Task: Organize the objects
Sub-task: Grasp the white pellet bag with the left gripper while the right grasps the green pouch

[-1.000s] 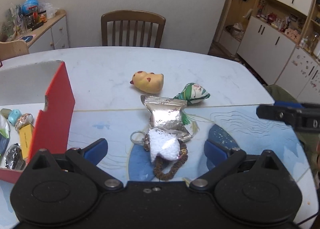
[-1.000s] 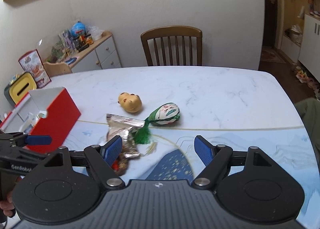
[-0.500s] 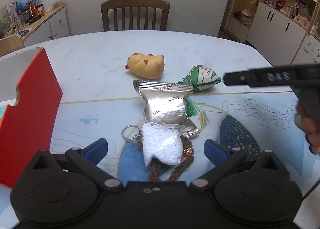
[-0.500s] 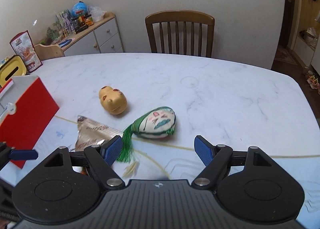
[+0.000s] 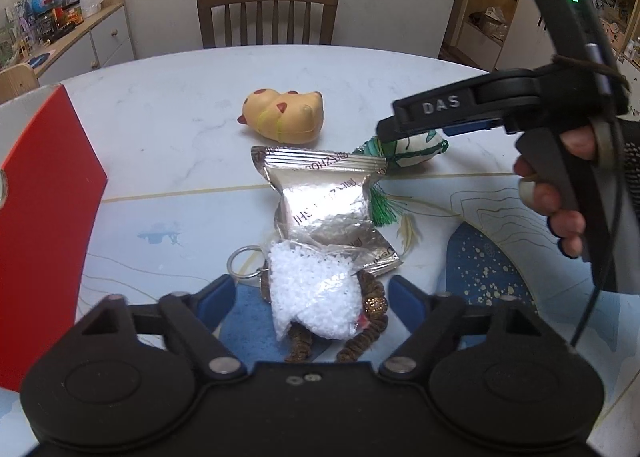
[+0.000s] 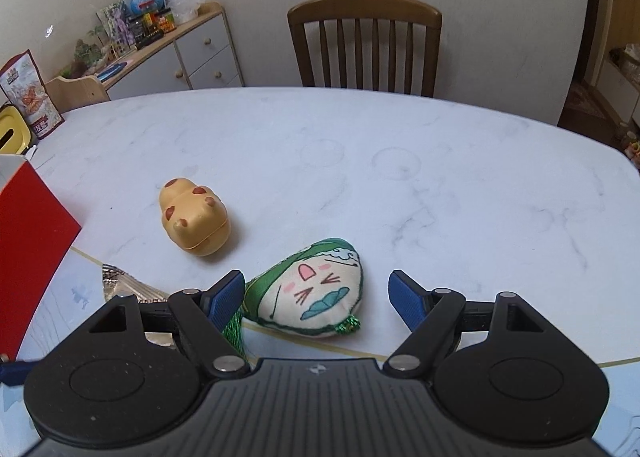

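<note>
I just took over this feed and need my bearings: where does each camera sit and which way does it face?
Left wrist: rides on the left tool, looking across the table at the silver packet; the person's hand with the right tool shows.
Right wrist: rides on the right tool, low over the green pouch.
Shared: yellow toy, pouch, red box, chair.

Left gripper [image 5: 310,293]: fingers spread wide, nothing held between them, low over the surface.
Right gripper [image 6: 316,293]: fingers spread wide, nothing clamped, tilted down toward the surface.
Right gripper, from the left camera: at the right of the view, black fingers reaching leftward, a green light lit on its upper body.
Right hand [image 5: 556,193]: wrapped round the right gripper's handle, fingers curled on the front of the grip.
Left hand: out of sight.
</note>
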`<state>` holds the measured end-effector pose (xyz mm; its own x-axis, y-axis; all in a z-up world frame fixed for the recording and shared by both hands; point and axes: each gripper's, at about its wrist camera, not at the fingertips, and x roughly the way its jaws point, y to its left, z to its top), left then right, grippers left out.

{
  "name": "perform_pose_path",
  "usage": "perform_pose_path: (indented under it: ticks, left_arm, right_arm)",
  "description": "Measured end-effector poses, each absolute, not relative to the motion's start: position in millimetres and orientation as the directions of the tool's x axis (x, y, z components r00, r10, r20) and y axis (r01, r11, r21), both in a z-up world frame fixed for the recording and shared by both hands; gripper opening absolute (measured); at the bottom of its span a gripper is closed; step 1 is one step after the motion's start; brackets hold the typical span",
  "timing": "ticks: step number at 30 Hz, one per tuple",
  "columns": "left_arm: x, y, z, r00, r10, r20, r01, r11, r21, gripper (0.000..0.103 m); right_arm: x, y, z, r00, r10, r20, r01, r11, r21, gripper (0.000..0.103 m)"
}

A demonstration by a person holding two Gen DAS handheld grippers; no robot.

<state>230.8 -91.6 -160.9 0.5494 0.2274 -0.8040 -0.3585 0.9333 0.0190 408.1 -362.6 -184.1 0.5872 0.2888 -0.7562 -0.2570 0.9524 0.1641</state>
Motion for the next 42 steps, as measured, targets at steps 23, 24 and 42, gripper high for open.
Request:
perform_pose_path:
  ticks: [23,24,42]
  left_arm:
    - [233.2,-95.3,-161.5,0.545,0.23,-0.806,-0.345,0.938,0.035,0.038]
    - [232.9,-95.0,-160.9,0.544,0.23,-0.807,-0.346,0.937,0.034,0.037]
    - [216.3,-97.7,-127.0,0.577,0.207,-0.79,-0.352,0.936,-0.012,0.034]
  right_arm:
    - [406.8,-356.5,-188.0,0.588,0.289,-0.756,-0.243,0.954,0.175,0.059]
    - [405.4,-357.4,-185.8,0.592,0.289,-0.752,-0.243,0.954,0.176,0.059]
    - [355.6,-367.2,-126.6,0.653,0.306,-0.693,-0.292,0.946,0.144,0.059]
